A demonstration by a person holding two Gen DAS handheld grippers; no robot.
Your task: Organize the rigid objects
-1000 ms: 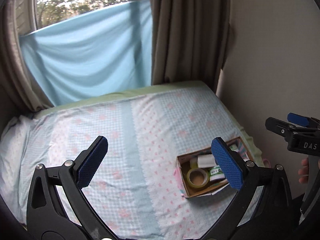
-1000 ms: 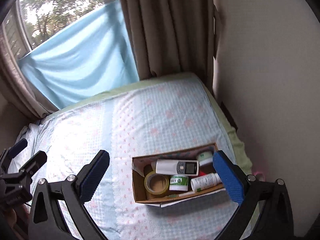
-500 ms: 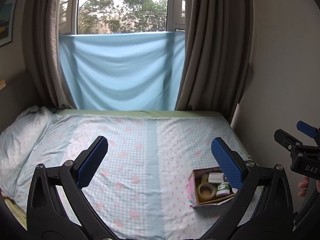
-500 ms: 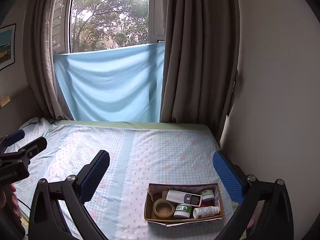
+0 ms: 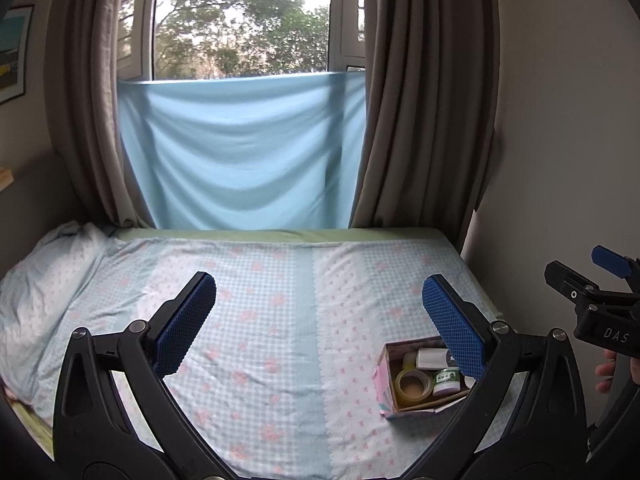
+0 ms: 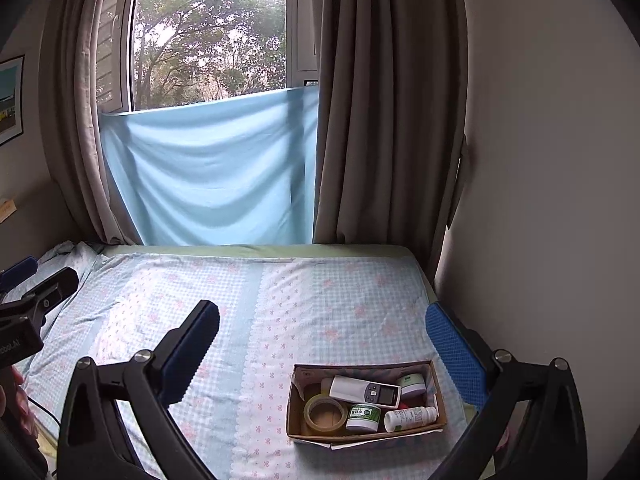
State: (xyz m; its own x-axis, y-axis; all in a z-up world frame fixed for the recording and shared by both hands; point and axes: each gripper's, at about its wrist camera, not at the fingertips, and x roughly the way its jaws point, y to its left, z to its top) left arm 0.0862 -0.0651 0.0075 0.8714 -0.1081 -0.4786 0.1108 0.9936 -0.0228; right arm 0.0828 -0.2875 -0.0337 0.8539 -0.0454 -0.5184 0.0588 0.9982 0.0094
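We are finding the cardboard box [image 6: 366,402] at the lower right of the right wrist view, lying on the bed [image 6: 280,312] near its right edge. It is holding a tape roll [image 6: 325,413], a white handheld device [image 6: 366,391], a green-labelled jar [image 6: 363,417] and a white bottle [image 6: 410,418]; the labels are too small to read. In the left wrist view the blue pad of the left gripper [image 5: 319,322] is covering part of the box. Both the left gripper and the right gripper [image 6: 322,350] are hovering with fingers wide apart, gripping nothing. The checked sheet is lying bare left of the box. A blue cloth [image 6: 208,172] is hanging across the window between brown curtains [image 6: 384,120]; a wall is bordering the bed's right side.
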